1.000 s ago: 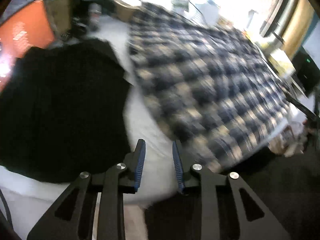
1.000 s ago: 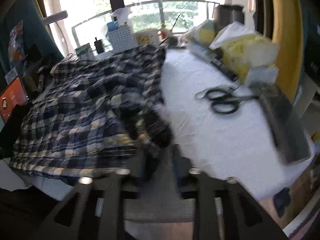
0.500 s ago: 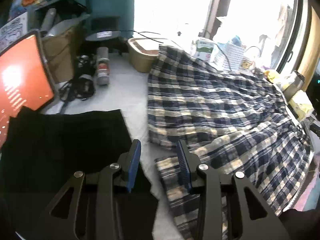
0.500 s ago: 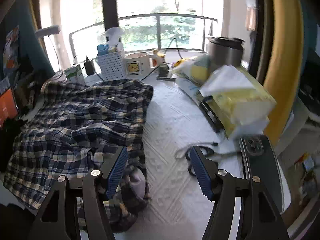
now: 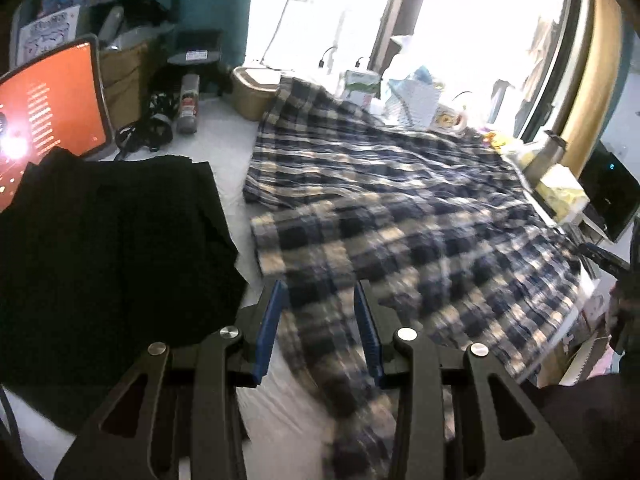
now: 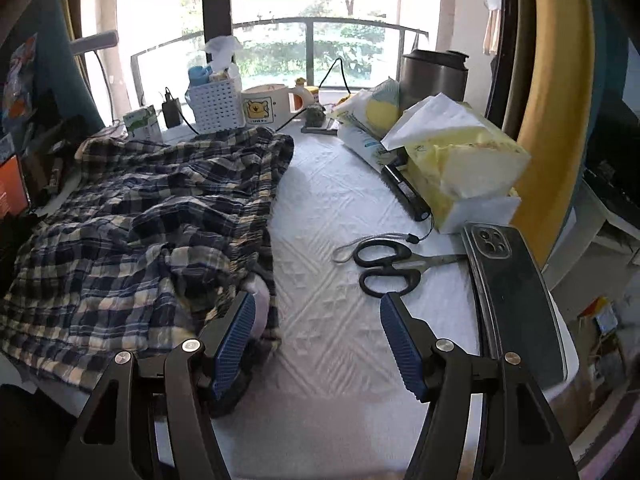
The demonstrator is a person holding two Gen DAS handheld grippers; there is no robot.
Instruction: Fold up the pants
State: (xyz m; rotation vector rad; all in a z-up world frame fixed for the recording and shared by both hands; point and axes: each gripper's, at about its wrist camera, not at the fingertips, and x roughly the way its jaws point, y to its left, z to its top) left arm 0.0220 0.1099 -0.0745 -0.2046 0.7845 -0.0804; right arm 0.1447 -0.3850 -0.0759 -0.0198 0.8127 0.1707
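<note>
One pair of plaid pants (image 5: 400,208) spread on white counter (image 6: 340,208) — long axis from upper centre of left wrist frame down to lower centre. One leg end between pads of left hand-held gripper (image 5: 320,332); jaws part-open, cloth in gap, firm contact not discernible — motion blur. Right hand-held gripper (image 6: 318,340) wide open, holding nothing; crumpled pants edge (image 6: 140,240) touching its left pad, bare counter between fingers. One black garment (image 5: 104,260) at left. One pair of scissors (image 6: 388,264), one phone (image 6: 516,304) at right.
</note>
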